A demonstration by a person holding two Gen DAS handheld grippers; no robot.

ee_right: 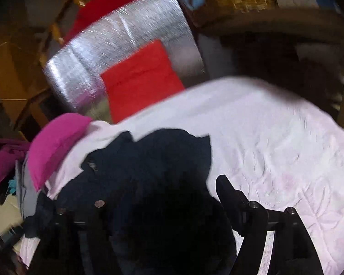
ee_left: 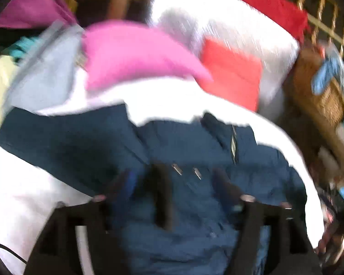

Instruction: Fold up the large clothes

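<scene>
A dark navy jacket (ee_left: 183, 155) with metal toggles lies spread on a white quilted bed cover (ee_left: 23, 190). My left gripper (ee_left: 172, 181) hovers just over the jacket's lower part, its dark fingers (ee_left: 224, 183) spread apart with fabric between them. In the right wrist view the same jacket (ee_right: 153, 160) lies bunched on the cover (ee_right: 275, 137). My right gripper (ee_right: 162, 197) is over the jacket's near edge. Its right finger (ee_right: 227, 190) shows against the cover; the left finger is lost in the dark fabric. Both views are blurred.
A bright pink pillow (ee_left: 135, 52) and grey garment (ee_left: 45, 75) lie beyond the jacket. A silver foil mat (ee_right: 117, 52) with a red cloth (ee_right: 142, 80) stands behind the bed. A wicker basket (ee_left: 321, 91) sits right. Magenta clothing (ee_right: 2, 155) is piled left.
</scene>
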